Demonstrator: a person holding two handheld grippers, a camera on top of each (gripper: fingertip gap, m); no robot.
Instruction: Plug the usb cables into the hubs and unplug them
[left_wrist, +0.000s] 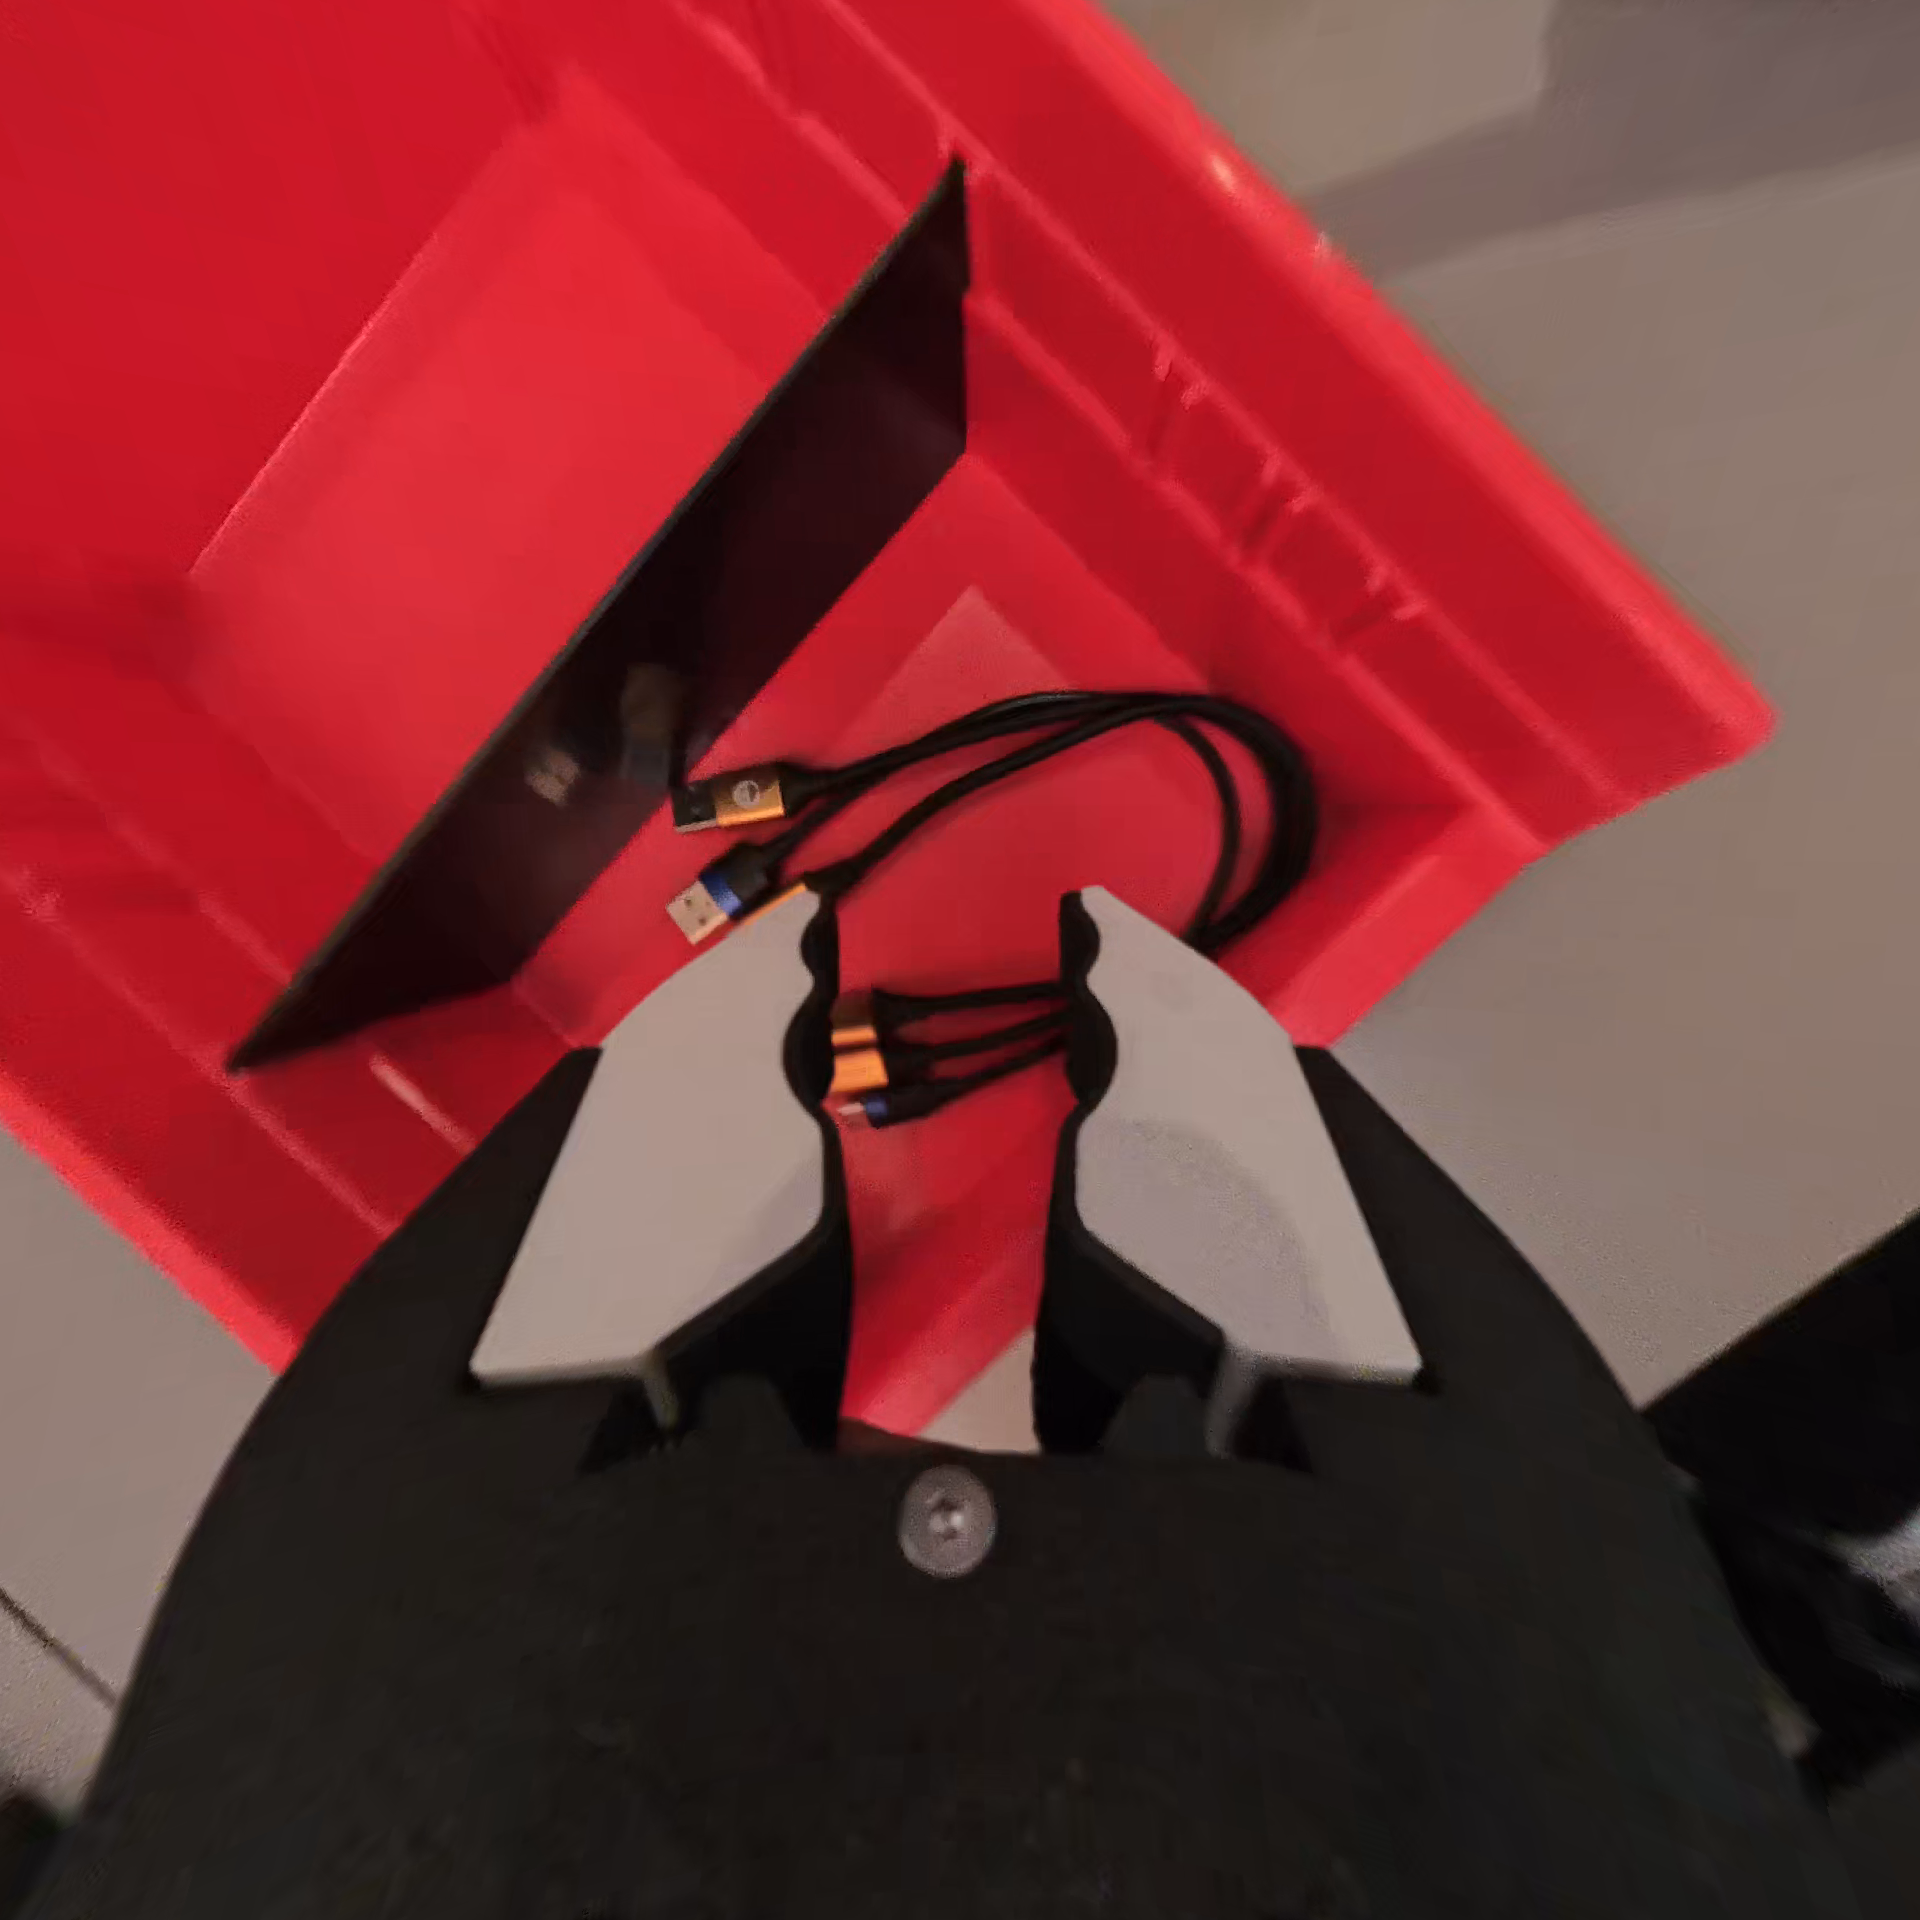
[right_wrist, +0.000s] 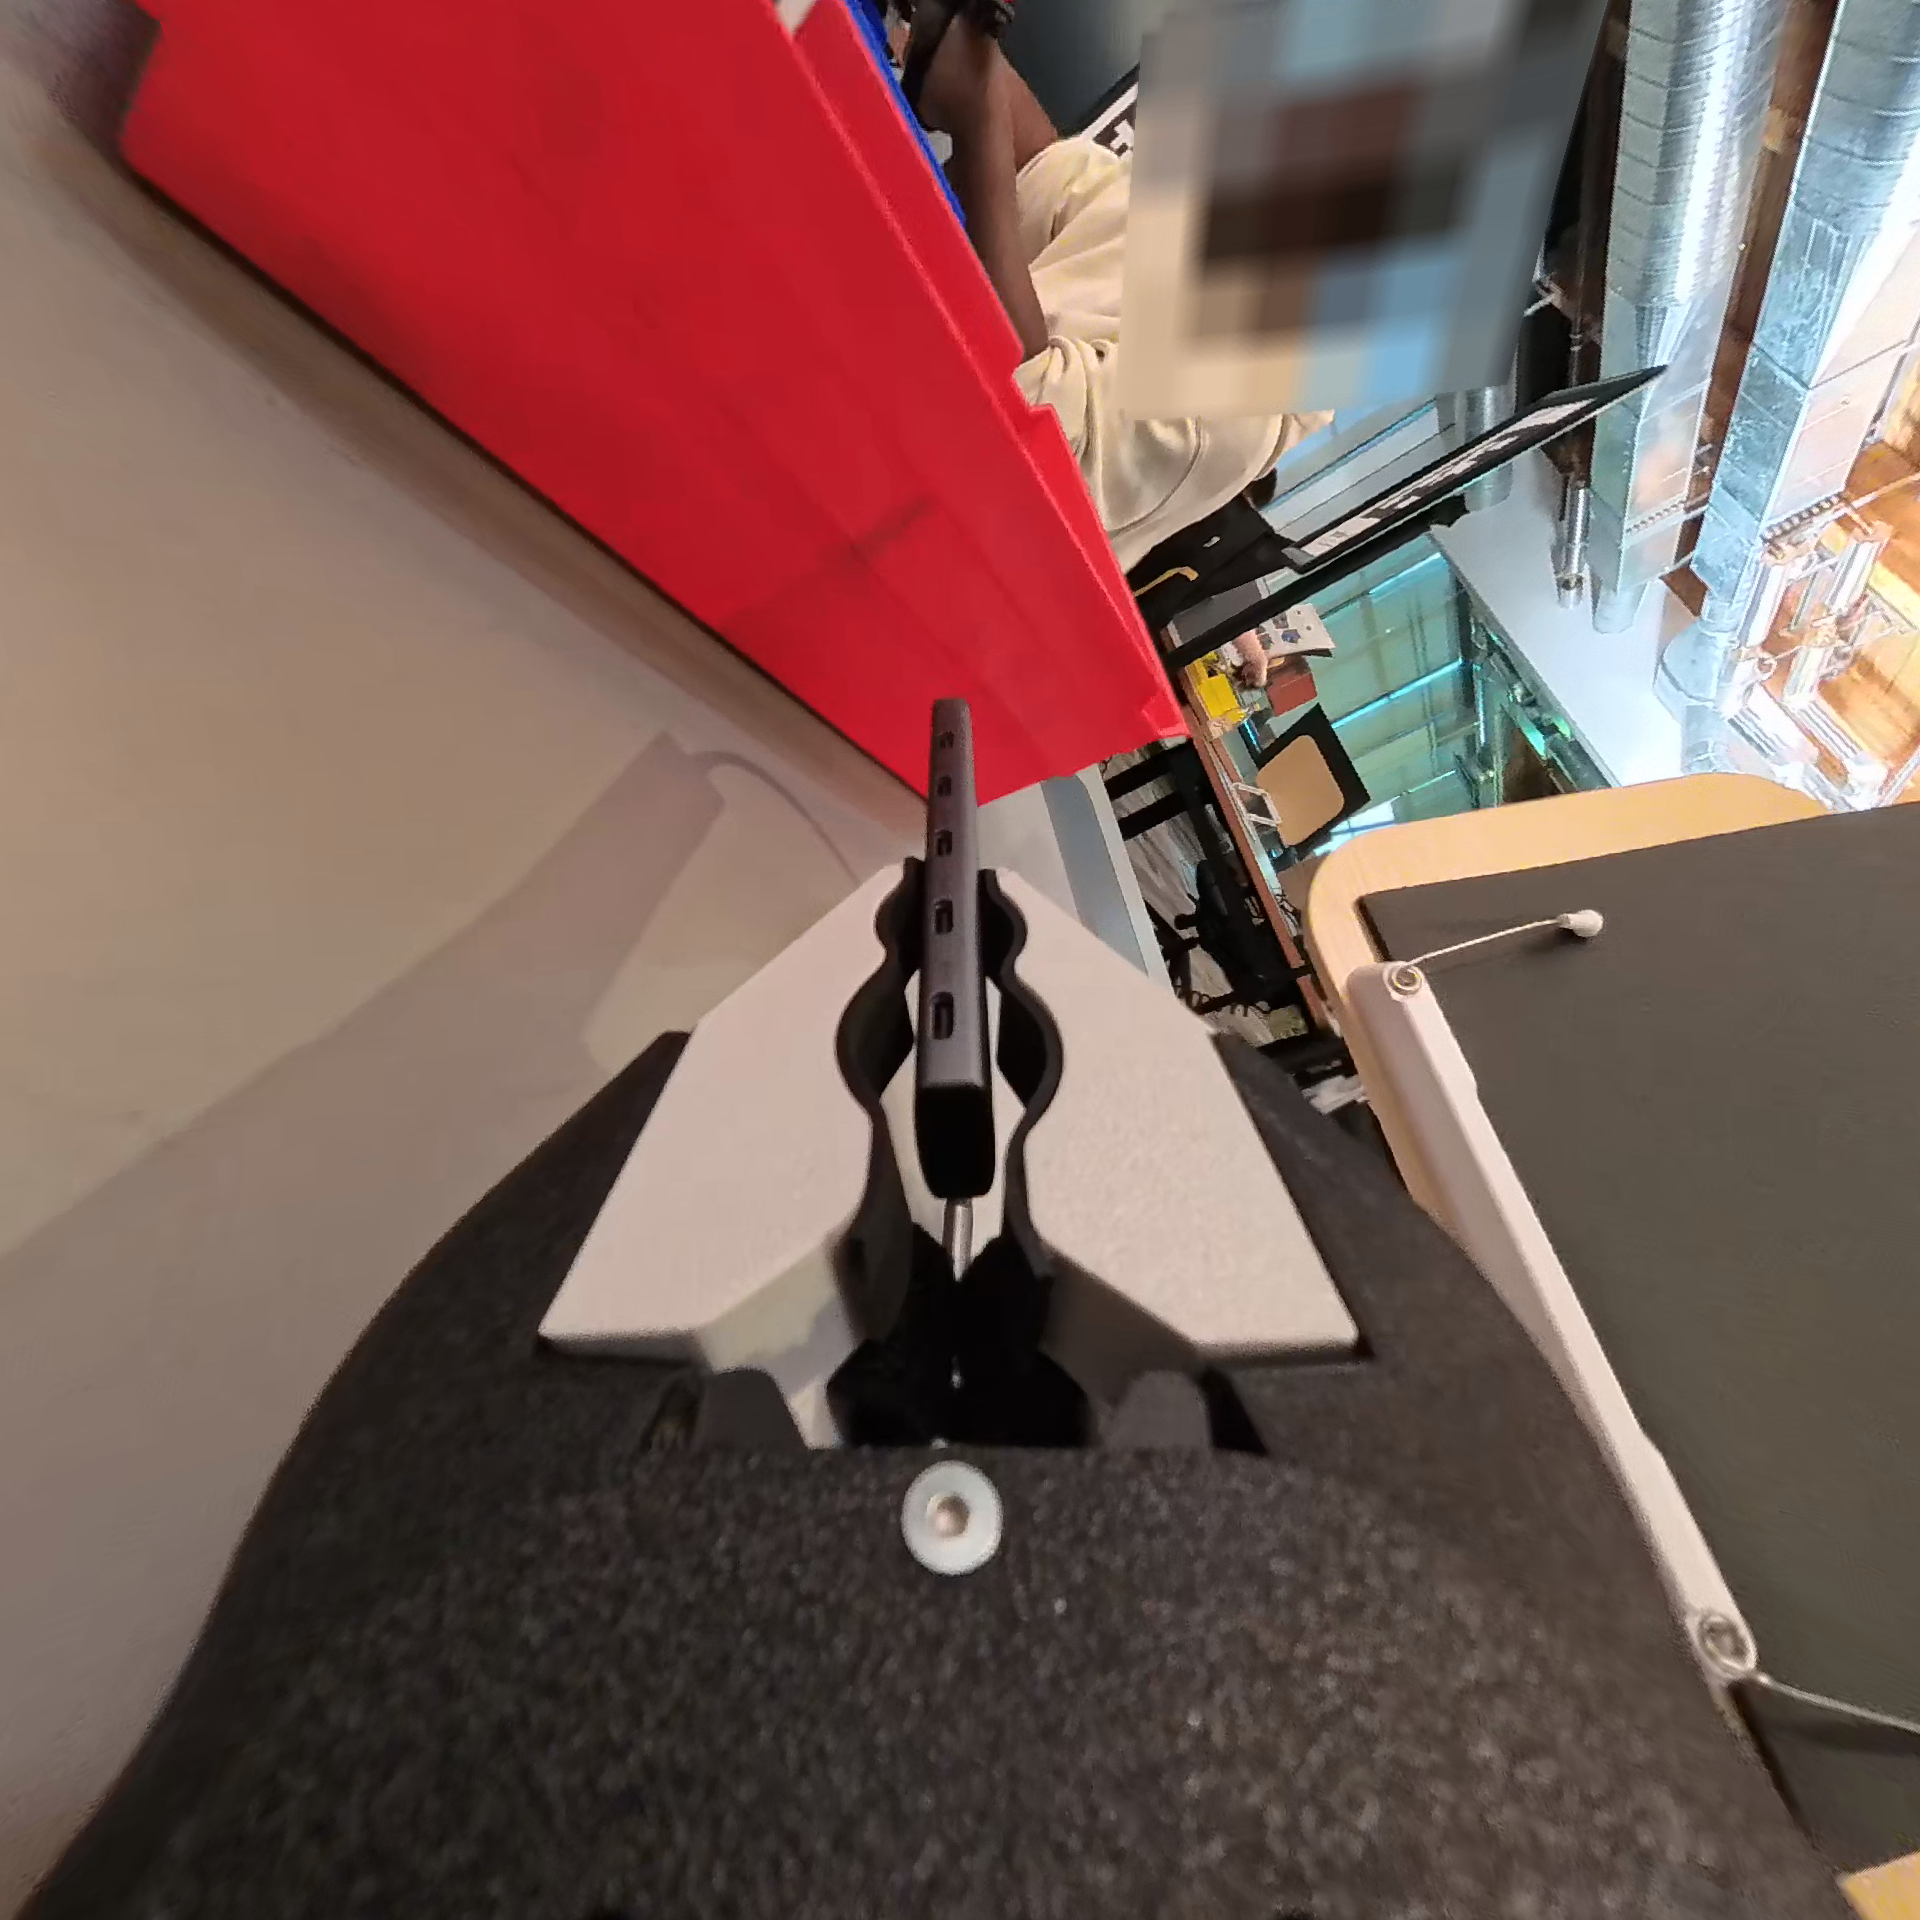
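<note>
In the left wrist view, a black braided USB cable (left_wrist: 1195, 748) with several plugs lies in a red bin (left_wrist: 1351, 582). Its orange plug (left_wrist: 743, 800) and blue plug (left_wrist: 717, 904) lie beside a black divider (left_wrist: 665, 665). A cluster of small orange and blue plugs (left_wrist: 862, 1049) lies on the bin floor between my fingers. My left gripper (left_wrist: 945, 914) is open above the cable and holds nothing. In the right wrist view, my right gripper (right_wrist: 951, 904) is shut on a slim dark grey hub (right_wrist: 951, 935), held edge-up with its row of ports showing.
The red bin (right_wrist: 623, 312) stands on a pale table (right_wrist: 260, 727). A person in a cream top (right_wrist: 1132, 416) is beyond the bin. A black board with a light wood rim (right_wrist: 1662, 1143) is to the right. The grippers' ends are close to 20 cm from one another.
</note>
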